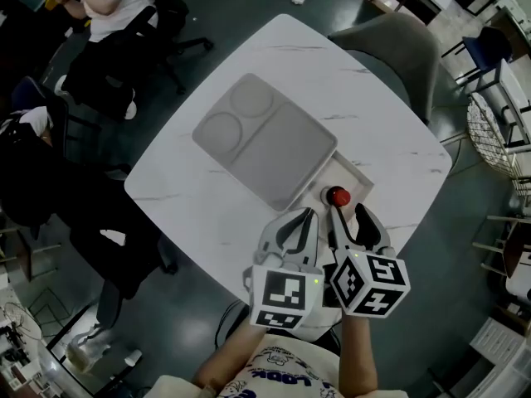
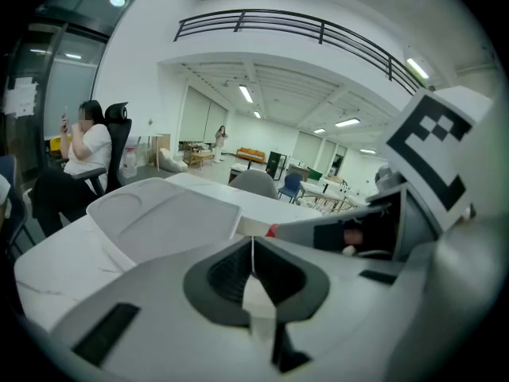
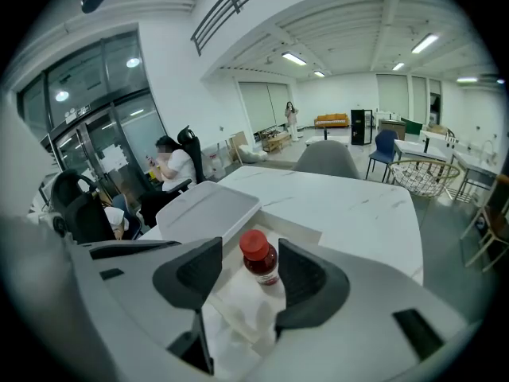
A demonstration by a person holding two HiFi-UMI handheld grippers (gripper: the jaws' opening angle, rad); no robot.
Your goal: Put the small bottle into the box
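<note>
White marble-patterned table (image 1: 207,191) with rounded corners, on a dark floor (image 1: 207,7). A grey lid (image 1: 265,139) with two round recesses lies flat near the table's middle. Just beside it, toward the person's edge, is the white box (image 1: 362,178). The small bottle (image 3: 259,261), red cap and dark red contents, stands upright inside the box. Right gripper (image 1: 348,212) is over the box with its jaws apart, one on either side of the bottle; it has no grip. Left gripper (image 1: 300,218) is alongside it with its jaws pressed together and nothing between them. A grey chair (image 1: 390,44) is at the far table edge. A seated person (image 1: 112,2) in white is off to the left, and a wire basket (image 1: 489,139) off to the right. The room is a large open hall with ceiling strip lights (image 2: 245,94) and a balcony railing (image 2: 318,29) overhead.
</note>
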